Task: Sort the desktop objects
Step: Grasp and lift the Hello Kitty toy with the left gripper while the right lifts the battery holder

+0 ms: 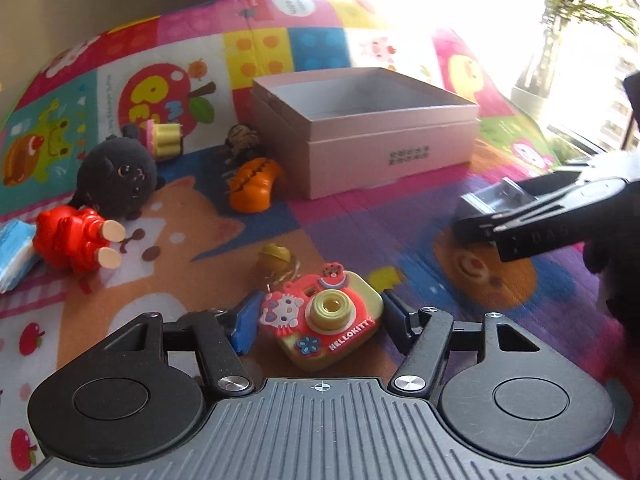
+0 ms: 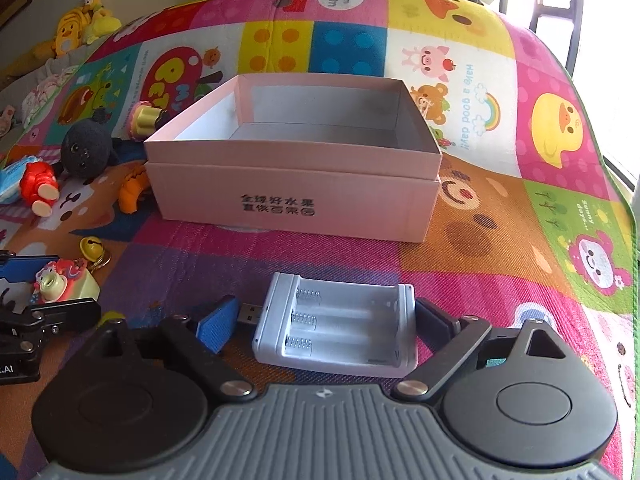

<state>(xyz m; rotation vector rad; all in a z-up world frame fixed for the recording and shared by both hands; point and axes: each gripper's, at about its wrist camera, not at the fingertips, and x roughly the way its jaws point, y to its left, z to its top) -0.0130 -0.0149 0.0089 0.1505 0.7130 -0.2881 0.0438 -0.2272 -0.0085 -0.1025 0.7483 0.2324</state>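
A Hello Kitty toy camera [image 1: 324,316] lies on the colourful play mat between the fingers of my left gripper [image 1: 320,320]; the jaws are open around it, the left pad close to it, the right pad slightly apart. A silver battery charger [image 2: 336,328] with a USB plug lies between the open jaws of my right gripper [image 2: 324,320], with small gaps on both sides. An open, empty pink box [image 2: 296,184] stands beyond it, also in the left wrist view [image 1: 368,136]. The right gripper and charger [image 1: 492,200] show at the right of the left view.
Left of the box lie an orange toy [image 1: 254,188], a black plush cat [image 1: 118,176], a red figure [image 1: 76,240], a yellow cake toy [image 1: 166,140], a blue packet [image 1: 14,252] and a gold bell [image 1: 274,258]. Plush toys [image 2: 80,24] sit far left.
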